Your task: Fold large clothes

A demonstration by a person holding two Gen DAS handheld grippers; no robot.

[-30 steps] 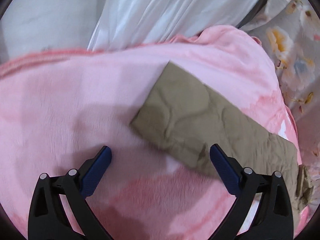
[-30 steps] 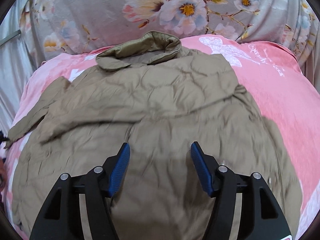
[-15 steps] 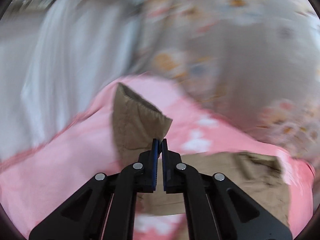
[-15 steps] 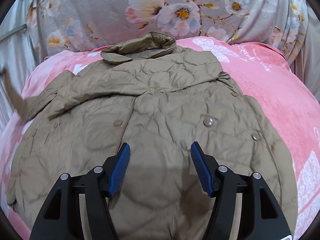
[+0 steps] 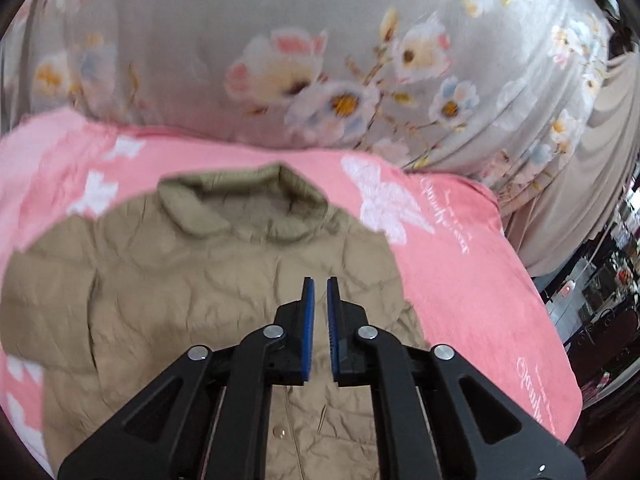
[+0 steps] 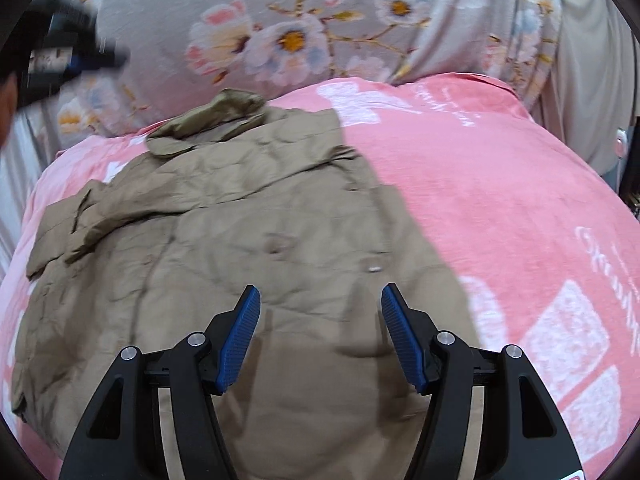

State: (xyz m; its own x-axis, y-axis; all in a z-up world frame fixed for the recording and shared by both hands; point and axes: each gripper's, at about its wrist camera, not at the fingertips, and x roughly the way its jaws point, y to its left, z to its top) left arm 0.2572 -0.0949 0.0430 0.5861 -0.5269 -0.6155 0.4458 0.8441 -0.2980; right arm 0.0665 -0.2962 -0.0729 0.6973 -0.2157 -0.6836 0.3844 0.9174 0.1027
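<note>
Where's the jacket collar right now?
In the right wrist view the collar sits upper left, at the far end of the tan jacket, where the pink blanket meets the floral sheet.

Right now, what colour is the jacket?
Olive tan, quilted jacket; clearest in the right wrist view.

place: a home bedroom
bed: covered by a pink fleece blanket [image 6: 500, 184] with white prints
bedding: grey flowered quilt [image 5: 280, 40] heaped at its far side
laundry: tan quilted jacket [image 6: 240, 260] spread flat on the blanket
</note>
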